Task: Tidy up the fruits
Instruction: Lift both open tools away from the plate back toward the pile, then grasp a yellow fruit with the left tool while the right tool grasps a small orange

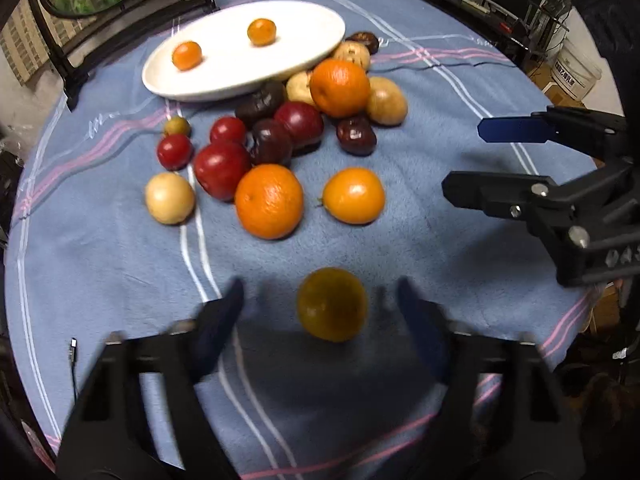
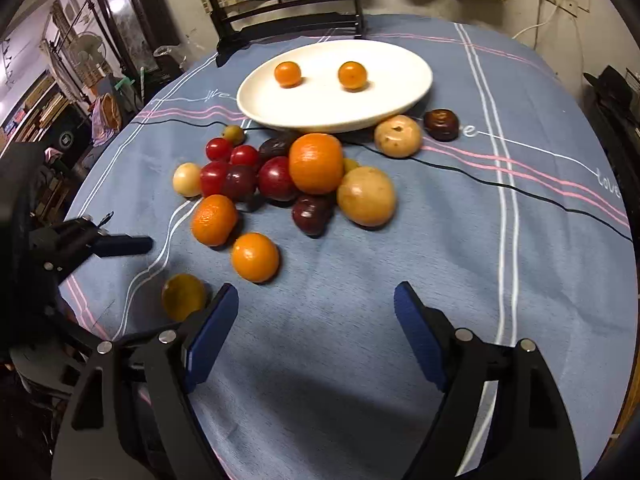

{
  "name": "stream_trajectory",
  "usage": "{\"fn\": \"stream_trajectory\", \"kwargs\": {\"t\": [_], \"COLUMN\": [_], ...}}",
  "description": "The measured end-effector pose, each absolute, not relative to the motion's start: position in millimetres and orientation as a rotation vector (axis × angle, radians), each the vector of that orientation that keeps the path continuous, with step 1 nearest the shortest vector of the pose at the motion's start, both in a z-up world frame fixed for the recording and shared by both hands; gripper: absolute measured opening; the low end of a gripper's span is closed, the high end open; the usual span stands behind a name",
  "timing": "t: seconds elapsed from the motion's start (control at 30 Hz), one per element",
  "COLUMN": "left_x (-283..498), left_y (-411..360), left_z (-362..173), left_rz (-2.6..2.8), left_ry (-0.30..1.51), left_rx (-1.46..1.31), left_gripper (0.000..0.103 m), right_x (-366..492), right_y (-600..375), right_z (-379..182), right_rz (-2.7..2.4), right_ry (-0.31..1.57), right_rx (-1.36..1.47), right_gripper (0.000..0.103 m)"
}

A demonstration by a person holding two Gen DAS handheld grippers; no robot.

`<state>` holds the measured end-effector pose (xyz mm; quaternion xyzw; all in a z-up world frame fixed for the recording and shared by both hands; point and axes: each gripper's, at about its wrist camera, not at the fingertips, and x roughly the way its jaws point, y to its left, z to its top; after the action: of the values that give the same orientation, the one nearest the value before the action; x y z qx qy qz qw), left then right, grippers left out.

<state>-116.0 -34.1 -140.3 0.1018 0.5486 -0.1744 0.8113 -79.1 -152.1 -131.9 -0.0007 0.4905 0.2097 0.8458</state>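
Note:
A white oval plate at the far side holds two small oranges. In front of it lies a pile of oranges, red and dark plums and tan fruits. My left gripper is open, its fingers on either side of a dull yellow-orange fruit without touching it. My right gripper is open and empty over bare cloth. It shows from the side in the left wrist view.
A blue cloth with pink and white stripes covers the round table. A dark framed stand is behind the plate. A black cable crosses the cloth. Room clutter surrounds the table.

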Motion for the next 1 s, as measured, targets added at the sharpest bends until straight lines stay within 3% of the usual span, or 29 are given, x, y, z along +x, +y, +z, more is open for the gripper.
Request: {"fn": "stream_trajectory", "kwargs": {"t": [0.03, 0.37, 0.57, 0.63, 1.0], "left_x": [-112.2, -115.9, -110.1, -108.4, -94.9], "left_y": [-31.8, 13.1, 36.8, 37.7, 29.8], "left_z": [-146.7, -135.5, -130.5, -130.4, -115.9], "left_rz": [-0.392, -0.310, -0.254, -0.253, -0.301], "left_ry": [1.207, 1.197, 1.200, 1.200, 1.173], "left_rx": [0.178, 0.096, 0.046, 0.040, 0.035], "left_gripper": [0.038, 0.038, 0.038, 0.038, 0.038], "right_x": [-77.7, -62.7, -50.6, -49.7, -54.6], "right_y": [-147.6, -108.5, -87.0, -87.0, -121.1], "right_z": [-134.4, -155.1, -169.8, -166.6, -150.1], "right_rz": [0.448, 0.522, 0.518, 0.549, 0.539], "right_ry": [1.040, 1.074, 1.095, 1.100, 1.123], "right_rx": [-0.008, -0.070, -0.151, -0.146, -0.005], "right_gripper": [0.081, 0.081, 0.055, 0.036, 0.036]}}
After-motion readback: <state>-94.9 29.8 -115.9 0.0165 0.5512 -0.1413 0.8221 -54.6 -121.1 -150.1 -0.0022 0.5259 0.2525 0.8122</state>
